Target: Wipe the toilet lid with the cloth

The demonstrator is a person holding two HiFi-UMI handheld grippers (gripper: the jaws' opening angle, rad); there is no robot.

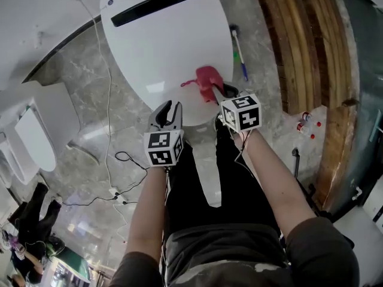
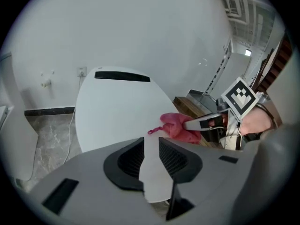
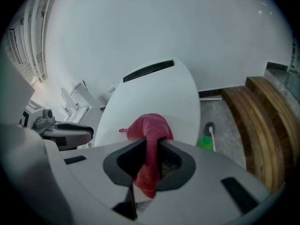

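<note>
The white toilet lid (image 1: 161, 40) lies closed at the top of the head view, with a black slot near its far end. A pink cloth (image 1: 207, 81) rests on the lid's near right part, and my right gripper (image 1: 220, 92) is shut on it. In the right gripper view the cloth (image 3: 149, 128) hangs bunched between that gripper (image 3: 152, 146)'s jaws over the lid (image 3: 154, 93). My left gripper (image 1: 166, 113) hovers at the lid's front edge, left of the cloth, open and empty. Through the left gripper (image 2: 151, 146)'s gap the lid (image 2: 112, 111) shows, with the cloth (image 2: 176, 125) to the right.
A toilet brush (image 1: 238, 52) lies on the marble floor right of the lid. Wooden steps (image 1: 299, 40) run along the right side, with red-capped bottles (image 1: 308, 123) beside them. A white cable (image 1: 109, 100) trails down the left. Another white fixture (image 1: 36, 136) stands at the far left.
</note>
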